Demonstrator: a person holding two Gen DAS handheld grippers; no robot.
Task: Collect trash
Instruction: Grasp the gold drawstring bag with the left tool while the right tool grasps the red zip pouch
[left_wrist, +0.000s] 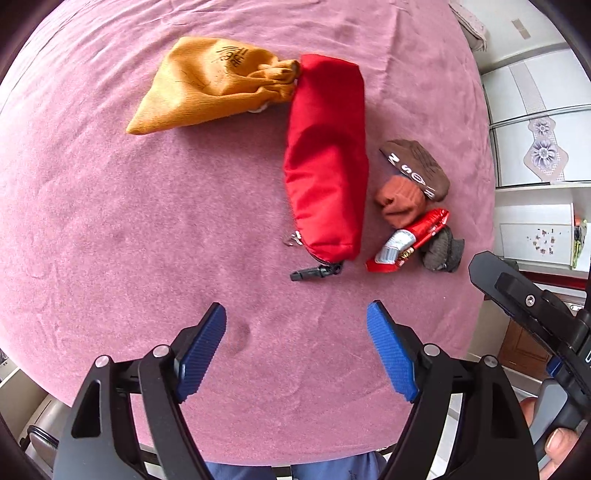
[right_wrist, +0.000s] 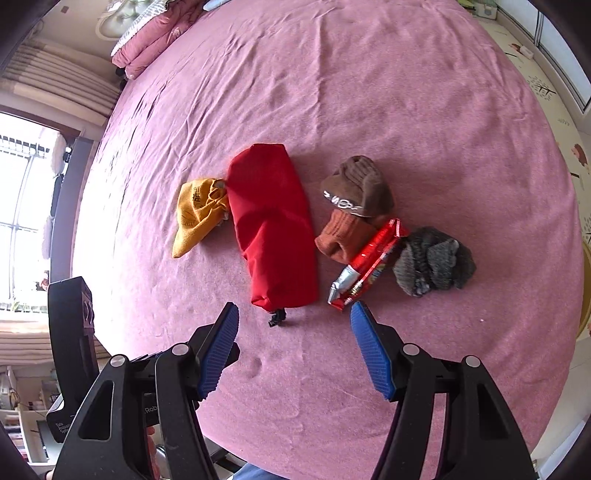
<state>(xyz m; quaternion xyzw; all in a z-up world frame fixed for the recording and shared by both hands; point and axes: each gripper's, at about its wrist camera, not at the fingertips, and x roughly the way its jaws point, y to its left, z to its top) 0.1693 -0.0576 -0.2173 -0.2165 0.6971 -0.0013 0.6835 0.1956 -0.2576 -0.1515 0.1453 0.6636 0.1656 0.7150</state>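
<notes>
A red and silver snack wrapper (left_wrist: 408, 242) (right_wrist: 365, 264) lies crumpled on the pink bedspread (left_wrist: 147, 221) (right_wrist: 406, 92), between a rust-orange sock (left_wrist: 400, 201) (right_wrist: 343, 240) and a grey sock (left_wrist: 443, 249) (right_wrist: 434, 262). A brown sock with white lettering (left_wrist: 417, 168) (right_wrist: 360, 186) sits just behind them. A red zip pouch (left_wrist: 327, 158) (right_wrist: 273, 221) lies left of the pile, and a yellow drawstring bag (left_wrist: 207, 85) (right_wrist: 197, 214) touches its far end. My left gripper (left_wrist: 297, 354) hovers open near the bed's front edge, nothing between its fingers. My right gripper (right_wrist: 295, 349) is open too, its right fingertip (right_wrist: 360, 314) close to the wrapper's near end.
The right gripper's black body (left_wrist: 532, 314) shows at the right of the left wrist view, with a person's fingers (left_wrist: 557, 439) on its handle. White cabinets (left_wrist: 532, 129) stand beyond the bed's right side. Folded pink bedding (right_wrist: 155, 33) lies at the far corner; a window (right_wrist: 22, 206) is on the left.
</notes>
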